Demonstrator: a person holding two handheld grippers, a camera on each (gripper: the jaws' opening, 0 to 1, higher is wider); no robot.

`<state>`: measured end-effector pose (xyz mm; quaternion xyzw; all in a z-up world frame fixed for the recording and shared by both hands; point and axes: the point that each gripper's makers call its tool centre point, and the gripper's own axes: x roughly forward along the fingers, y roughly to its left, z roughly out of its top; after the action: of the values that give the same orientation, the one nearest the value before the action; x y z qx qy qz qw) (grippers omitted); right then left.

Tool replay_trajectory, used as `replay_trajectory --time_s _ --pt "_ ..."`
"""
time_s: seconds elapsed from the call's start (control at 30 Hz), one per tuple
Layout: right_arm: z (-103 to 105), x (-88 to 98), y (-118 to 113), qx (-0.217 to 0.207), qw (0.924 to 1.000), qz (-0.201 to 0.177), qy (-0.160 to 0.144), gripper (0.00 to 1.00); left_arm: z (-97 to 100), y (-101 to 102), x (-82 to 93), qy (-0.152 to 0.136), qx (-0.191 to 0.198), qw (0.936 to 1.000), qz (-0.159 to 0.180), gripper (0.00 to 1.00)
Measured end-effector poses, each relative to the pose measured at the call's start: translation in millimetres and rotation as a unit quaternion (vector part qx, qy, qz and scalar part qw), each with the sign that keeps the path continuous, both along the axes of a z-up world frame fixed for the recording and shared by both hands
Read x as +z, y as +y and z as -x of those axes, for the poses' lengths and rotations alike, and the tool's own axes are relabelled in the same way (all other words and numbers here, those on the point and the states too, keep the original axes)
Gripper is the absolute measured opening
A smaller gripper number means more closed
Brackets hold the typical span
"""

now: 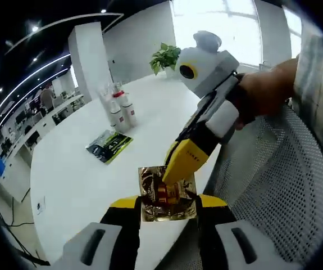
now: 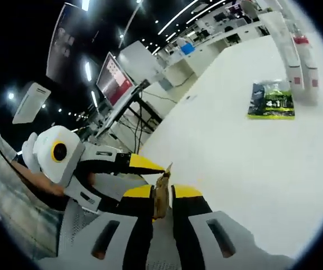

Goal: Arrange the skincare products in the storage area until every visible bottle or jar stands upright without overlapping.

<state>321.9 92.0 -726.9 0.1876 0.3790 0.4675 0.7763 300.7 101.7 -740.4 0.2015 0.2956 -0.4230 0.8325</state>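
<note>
Holding one gold sachet (image 1: 165,194) between them, both grippers work just off the near edge of the white table (image 1: 82,180), the landmark for everything listed. Left gripper (image 1: 167,207): jaws closed onto the sachet's lower edge. Right gripper (image 2: 162,198): jaws pressed together on the same sachet, seen edge-on; in the left gripper view its yellow tip meets the packet's upper right corner. Two grips likely serve to steady or straighten the limp packet before it is set down. Green sachet (image 1: 109,146): flat on the table, toward its middle. Two bottles (image 1: 120,109): white, red-banded, upright, just beyond the green sachet. Potted plant (image 1: 165,57): far edge of the table.
</note>
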Motion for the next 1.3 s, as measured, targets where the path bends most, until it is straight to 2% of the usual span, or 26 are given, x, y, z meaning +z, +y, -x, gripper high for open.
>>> replay_trajectory --time_s 0.1,0.23,0.3,0.33,0.4,0.43,0.57,0.63,0.67,0.7,0.77,0.8,0.87,0.93,1.0,1.07,1.17,1.27,1.3 --pt "-2 -1.3 -3 -0.012 0.9997 -0.005 0.019 0.03 0.1 -1 1.9 -0.003 -0.007 1.0 0.001 0.4" --pt "2 5.2 -1 -0.014 0.9986 -0.034 0.04 0.01 0.7 -2 3.9 -0.006 -0.008 0.9999 0.008 0.4" --pt "1 6.6 -2 -0.015 0.9988 -0.034 0.033 0.01 -1.2 -3 6.5 -0.008 0.0 0.9998 0.016 0.4" --pt "-1 12.1 -1 -0.019 0.9981 -0.05 0.032 0.01 -2.5 -3 8.5 -0.011 0.002 0.9997 0.022 0.4" --pt "-5 20.7 -2 -0.033 0.9952 -0.082 0.042 0.01 -6.5 -3 17.9 -0.011 0.016 0.9982 0.057 0.4" --pt "-7 23.7 -3 -0.041 0.9941 -0.091 0.041 0.0 -7.5 -2 21.8 0.004 0.031 0.9961 0.082 0.4" --pt "-18 32.1 -13 -0.068 0.9912 -0.11 0.029 0.0 -14.0 2 27.0 0.042 0.065 0.9881 0.133 0.43" --pt "-21 32.6 -17 -0.077 0.9899 -0.114 0.033 0.0 -13.8 -3 33.3 0.077 0.073 0.9771 0.184 0.47" --pt "-21 34.1 -16 -0.079 0.9885 -0.122 0.039 0.0 -12.4 -7 37.3 0.105 0.077 0.9671 0.218 0.51" --pt "-21 34.5 -17 -0.08 0.9884 -0.123 0.039 0.0 -12.8 -7 39.8 0.121 0.084 0.9601 0.237 0.53" --pt "-21 39.1 -17 -0.08 0.988 -0.129 0.032 0.0 -14.3 -6 43.0 0.146 0.097 0.9472 0.268 0.56" --pt "-22 43.7 -16 -0.081 0.9867 -0.139 0.024 0.0 -14.9 -3 41.0 0.156 0.106 0.9448 0.268 0.56" --pt "-23 60.1 -14 -0.079 0.9804 -0.18 0.016 0.0 -13.5 -2 39.2 0.183 0.114 0.9359 0.279 0.52" --pt "-25 69.8 -15 -0.081 0.9751 -0.206 0.013 0.0 -13.0 -2 41.6 0.183 0.107 0.9344 0.286 0.48" --pt "-25 72.2 -17 -0.08 0.973 -0.216 0.016 0.0 -10.5 -4 45.0 0.182 0.101 0.9338 0.291 0.35" --pt "-24 73.1 -16 -0.078 0.9723 -0.219 0.019 0.0 -1.6 -11 49.3 0.208 0.083 0.9248 0.308 0.26" --pt "-23 72.1 -14 -0.074 0.9731 -0.217 0.022 0.0 -1.7 -14 51.8 0.204 0.077 0.9241 0.314 0.25" --pt "-22 69.7 -13 -0.069 0.9744 -0.213 0.022 0.0 -1.1 -13 54.3 0.222 0.08 0.9147 0.329 0.24" --pt "-22 68.7 -13 -0.069 0.9747 -0.211 0.025 0.0 -2.6 -11 55.0 0.218 0.082 0.9148 0.33 0.22"
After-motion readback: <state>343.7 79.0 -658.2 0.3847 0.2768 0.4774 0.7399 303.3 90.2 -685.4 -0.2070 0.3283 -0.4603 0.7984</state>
